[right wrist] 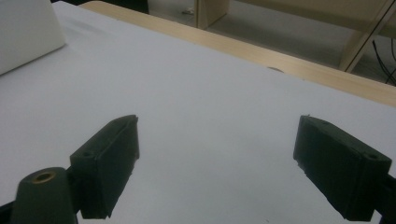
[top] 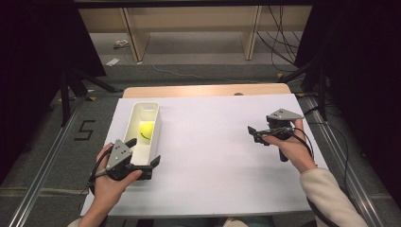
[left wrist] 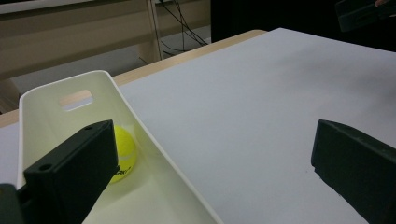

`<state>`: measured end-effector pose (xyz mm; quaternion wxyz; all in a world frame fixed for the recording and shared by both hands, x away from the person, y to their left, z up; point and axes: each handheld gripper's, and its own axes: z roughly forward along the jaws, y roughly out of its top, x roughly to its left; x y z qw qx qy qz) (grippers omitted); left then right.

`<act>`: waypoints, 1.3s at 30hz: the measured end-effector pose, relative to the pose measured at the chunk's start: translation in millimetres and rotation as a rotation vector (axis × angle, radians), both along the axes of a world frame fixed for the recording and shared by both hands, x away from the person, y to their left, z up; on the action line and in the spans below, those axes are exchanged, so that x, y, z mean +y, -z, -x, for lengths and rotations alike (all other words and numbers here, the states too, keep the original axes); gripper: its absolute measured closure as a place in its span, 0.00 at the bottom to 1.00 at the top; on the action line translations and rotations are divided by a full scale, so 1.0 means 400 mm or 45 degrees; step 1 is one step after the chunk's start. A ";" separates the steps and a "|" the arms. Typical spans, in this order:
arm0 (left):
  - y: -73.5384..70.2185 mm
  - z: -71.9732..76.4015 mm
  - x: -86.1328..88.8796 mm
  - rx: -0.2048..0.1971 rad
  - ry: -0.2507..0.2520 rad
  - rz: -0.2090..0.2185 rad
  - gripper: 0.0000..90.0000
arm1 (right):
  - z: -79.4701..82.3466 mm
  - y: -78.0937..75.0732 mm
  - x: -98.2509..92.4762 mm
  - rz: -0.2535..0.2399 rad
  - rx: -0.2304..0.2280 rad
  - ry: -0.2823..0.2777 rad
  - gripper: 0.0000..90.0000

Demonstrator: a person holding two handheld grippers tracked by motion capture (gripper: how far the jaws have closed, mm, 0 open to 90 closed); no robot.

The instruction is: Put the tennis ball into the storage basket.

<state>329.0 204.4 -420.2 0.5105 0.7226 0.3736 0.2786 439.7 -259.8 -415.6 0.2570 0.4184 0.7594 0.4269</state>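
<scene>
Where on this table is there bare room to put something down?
The white sheet lies bare between the bin and the right gripper. It is crowded at the left, where the left gripper straddles the bin's wall and the tennis ball lies inside.

Lab recording rig, black curtains (top: 28, 56), floor rails (top: 45, 156), loose cables (top: 279, 38)

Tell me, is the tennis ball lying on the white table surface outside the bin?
No, the tennis ball lies inside the white bin, near its middle, as the high view shows.

beyond my white-covered table (top: 213, 142) i see grey floor (top: 198, 52), pale wooden shelving (top: 189, 21), trailing cables (top: 279, 42), dark curtains (top: 359, 56).
</scene>
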 end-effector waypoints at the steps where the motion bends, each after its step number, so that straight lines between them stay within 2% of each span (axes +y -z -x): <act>1: 0.000 0.000 0.000 0.000 -0.001 0.000 0.00 | 0.003 0.001 -0.003 -0.001 0.002 0.003 0.17; 18: 0.000 0.000 0.002 -0.002 -0.003 0.003 0.00 | 0.077 0.029 -0.052 0.013 0.010 0.026 0.17; 39: 0.000 -0.002 0.002 -0.001 0.001 -0.007 0.00 | 0.122 0.042 -0.071 0.013 0.009 0.025 0.16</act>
